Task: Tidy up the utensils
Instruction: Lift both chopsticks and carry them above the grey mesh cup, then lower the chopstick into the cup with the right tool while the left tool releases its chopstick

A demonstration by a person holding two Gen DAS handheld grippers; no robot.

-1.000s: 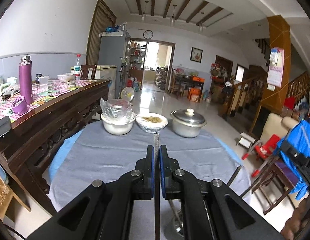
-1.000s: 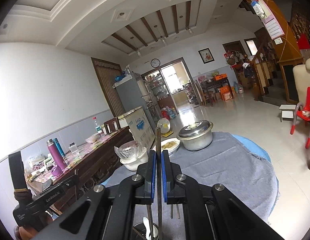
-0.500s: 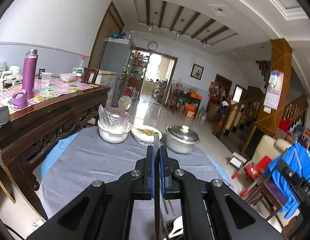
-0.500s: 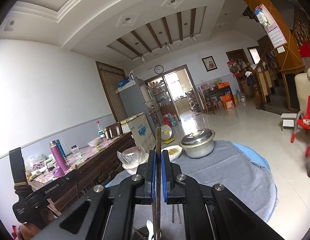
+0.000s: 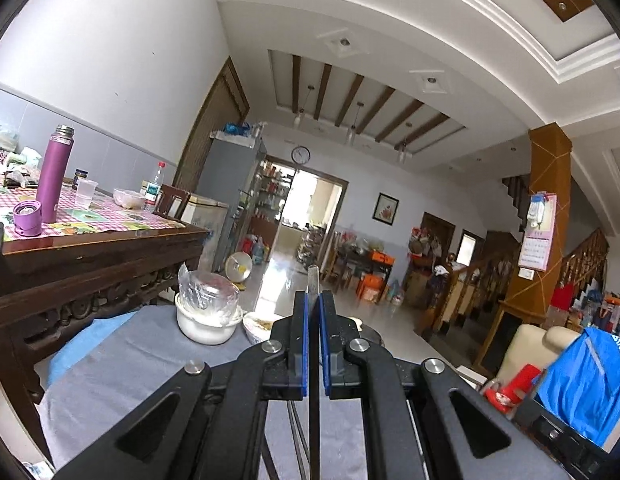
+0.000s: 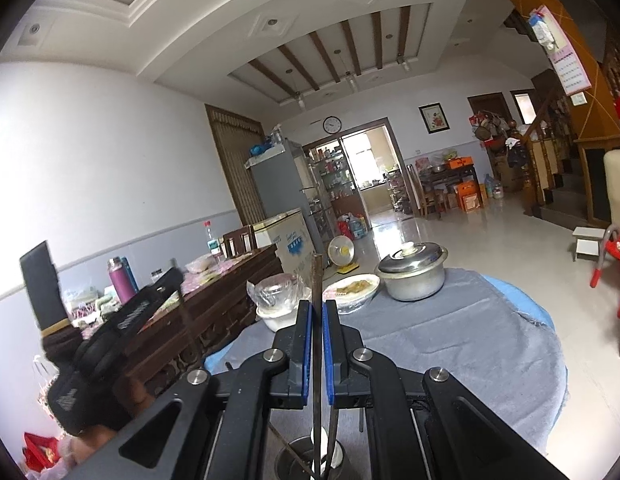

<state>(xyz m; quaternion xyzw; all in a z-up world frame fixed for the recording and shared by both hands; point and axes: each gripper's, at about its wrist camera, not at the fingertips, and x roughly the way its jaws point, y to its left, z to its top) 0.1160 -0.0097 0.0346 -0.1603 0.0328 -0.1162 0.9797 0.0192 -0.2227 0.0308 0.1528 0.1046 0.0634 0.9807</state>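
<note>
Both sets of jaws are clamped down tight, each on 1 thin stick. The left gripper (image 5: pixel 314 300) pinches a chopstick (image 5: pixel 313 280) that runs upright between its blue pads and pokes out past the tips. The right gripper (image 6: pixel 317 308) grips a darker chopstick (image 6: pixel 316 276) the same way, and its lower end drops into a round metal utensil holder (image 6: pixel 293 454) at 6 o'clock in the right wrist view, where a couple more utensils lean.

The left gripper points about level across the room, the right one tips slightly down. In the right wrist view the other gripper and the hand (image 6: pixel 97 436) on it sit at about 8 o'clock.

The worktop (image 6: pixel 450 344) is round with a grey cloth over a blue one. At 12 o'clock sit a white bowl topped with plastic wrap (image 5: pixel 205 316), a dish of food (image 6: pixel 354 286) and a lidded steel pot (image 6: pixel 414 270). A dark wooden sideboard (image 5: pixel 89 256) at 9 o'clock carries a purple flask (image 5: pixel 53 172). Behind are a shiny tiled floor, a wall clock (image 6: pixel 332 124) and stairs at 3 o'clock.
</note>
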